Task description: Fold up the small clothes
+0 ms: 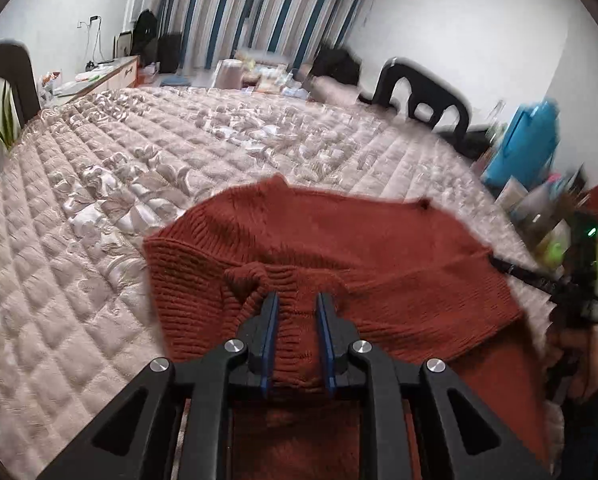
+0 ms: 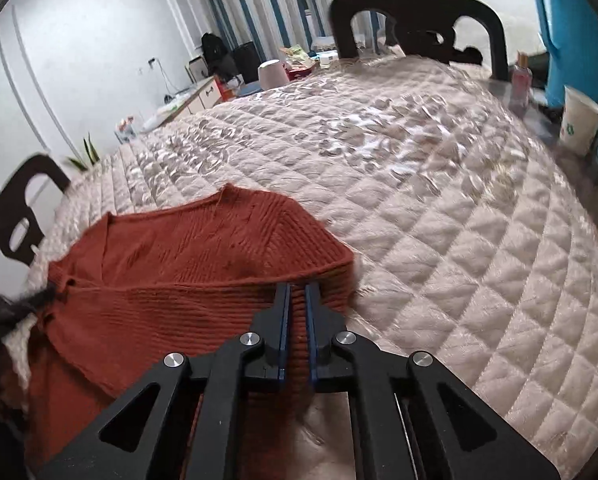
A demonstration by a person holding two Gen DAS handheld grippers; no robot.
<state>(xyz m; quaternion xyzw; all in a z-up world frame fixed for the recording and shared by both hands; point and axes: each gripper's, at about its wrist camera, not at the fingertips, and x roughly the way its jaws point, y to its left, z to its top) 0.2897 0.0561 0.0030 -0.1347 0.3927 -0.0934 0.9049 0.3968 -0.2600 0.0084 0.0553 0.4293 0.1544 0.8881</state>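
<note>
A rust-red knitted sweater (image 1: 339,248) lies in the lower middle of the frame on the quilted bench (image 1: 99,200). The left hand-held gripper (image 1: 297,304) has its fingers narrowly apart with a bunched fold of knit between them. The right hand-held gripper (image 2: 297,292) is nearly closed, pinching the sweater's ribbed edge.

- Left gripper (image 1: 297,300): jaws a moderate gap apart, rust knit sweater (image 1: 339,240) bunched between the blue pads (image 1: 273,320).
- Right gripper (image 2: 298,290): jaws nearly together, pinching the sweater's ribbed edge between its fingertips.
</note>
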